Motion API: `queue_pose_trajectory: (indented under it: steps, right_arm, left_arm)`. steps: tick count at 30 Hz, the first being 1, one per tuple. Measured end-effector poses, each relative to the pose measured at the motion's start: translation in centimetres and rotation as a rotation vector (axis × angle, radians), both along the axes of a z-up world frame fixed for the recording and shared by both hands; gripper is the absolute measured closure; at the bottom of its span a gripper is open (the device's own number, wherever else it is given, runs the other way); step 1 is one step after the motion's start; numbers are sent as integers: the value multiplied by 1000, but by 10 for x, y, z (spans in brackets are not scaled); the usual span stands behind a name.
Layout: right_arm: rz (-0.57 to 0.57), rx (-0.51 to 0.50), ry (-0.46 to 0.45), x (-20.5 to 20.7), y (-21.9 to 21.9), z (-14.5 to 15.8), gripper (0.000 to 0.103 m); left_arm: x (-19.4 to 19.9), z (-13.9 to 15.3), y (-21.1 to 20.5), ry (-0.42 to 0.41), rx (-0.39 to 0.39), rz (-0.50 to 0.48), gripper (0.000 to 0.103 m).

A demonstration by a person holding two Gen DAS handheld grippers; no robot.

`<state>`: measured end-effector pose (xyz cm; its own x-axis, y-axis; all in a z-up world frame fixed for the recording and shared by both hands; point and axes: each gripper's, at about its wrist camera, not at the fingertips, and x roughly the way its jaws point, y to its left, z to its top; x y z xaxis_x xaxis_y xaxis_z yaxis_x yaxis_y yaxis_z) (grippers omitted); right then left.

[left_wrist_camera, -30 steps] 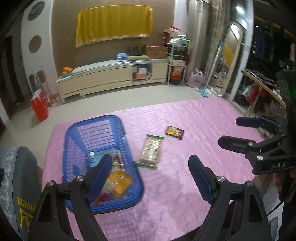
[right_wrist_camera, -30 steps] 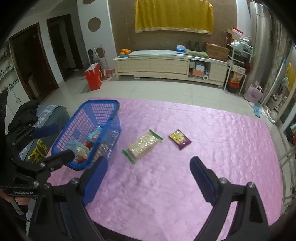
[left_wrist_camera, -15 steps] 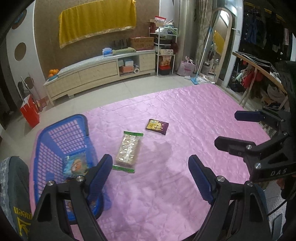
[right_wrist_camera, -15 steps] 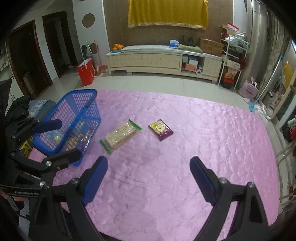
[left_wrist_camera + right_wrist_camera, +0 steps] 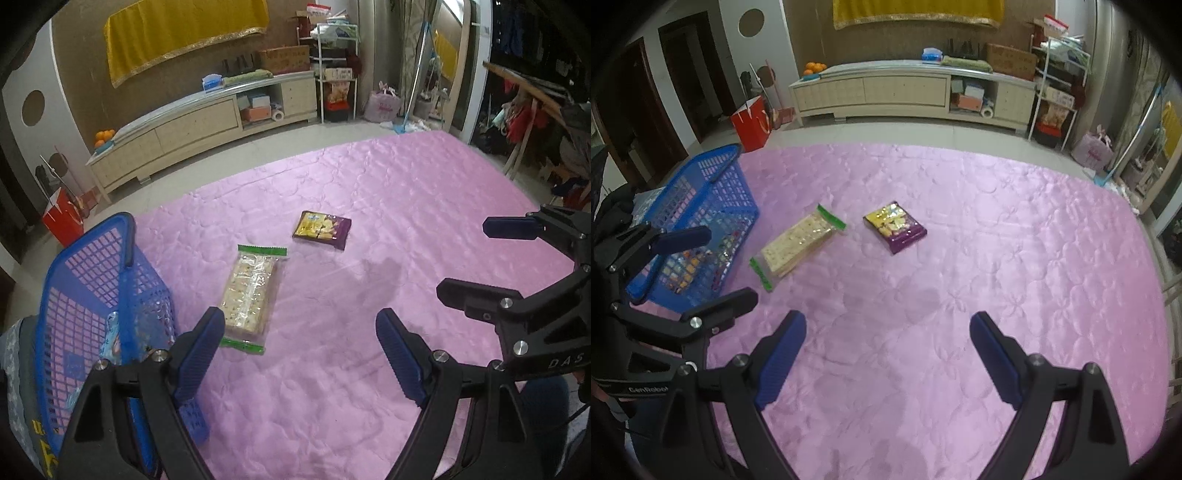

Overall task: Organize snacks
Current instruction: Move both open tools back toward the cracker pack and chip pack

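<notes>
The left hand-held gripper (image 5: 300,341) hung over the pink-covered desk (image 5: 406,206) with its blue pads spread wide and nothing between them. In its view, a long cracker packet (image 5: 251,291) lay just ahead of the left pad, close beside the blue basket (image 5: 88,280), which already held some wrapped snacks. A small purple snack pouch (image 5: 321,229) lay a little farther on.

From the right wrist view, the right hand-held gripper (image 5: 888,354) was likewise spread and empty above bare cloth. The cracker packet (image 5: 798,243) sat between the basket (image 5: 701,206) and the pouch (image 5: 894,227).

The step in hand looked like reaching for a loose snack. The next move probably called for lowering open pads around the flat packet's narrow sides.
</notes>
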<state>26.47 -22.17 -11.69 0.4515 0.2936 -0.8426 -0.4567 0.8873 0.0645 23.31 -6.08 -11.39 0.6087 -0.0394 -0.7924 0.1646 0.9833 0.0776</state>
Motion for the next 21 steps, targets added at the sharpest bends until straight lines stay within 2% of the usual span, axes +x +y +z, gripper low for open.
queue_pose_trajectory:
  steps: [7, 13, 17, 21]
  right_arm:
    - [6, -11, 27, 28, -2, -22, 10]
    - [45, -41, 50, 54, 8, -45, 10]
    - [66, -41, 59, 68, 18, -54, 10]
    - [80, -31, 53, 76, 24, -60, 10]
  left_arm:
    - [27, -21, 1, 37, -20, 2, 21]
    - [52, -42, 2, 35, 28, 25, 21]
    - [69, -55, 14, 65, -8, 41, 21]
    - [83, -68, 24, 82, -6, 63, 21]
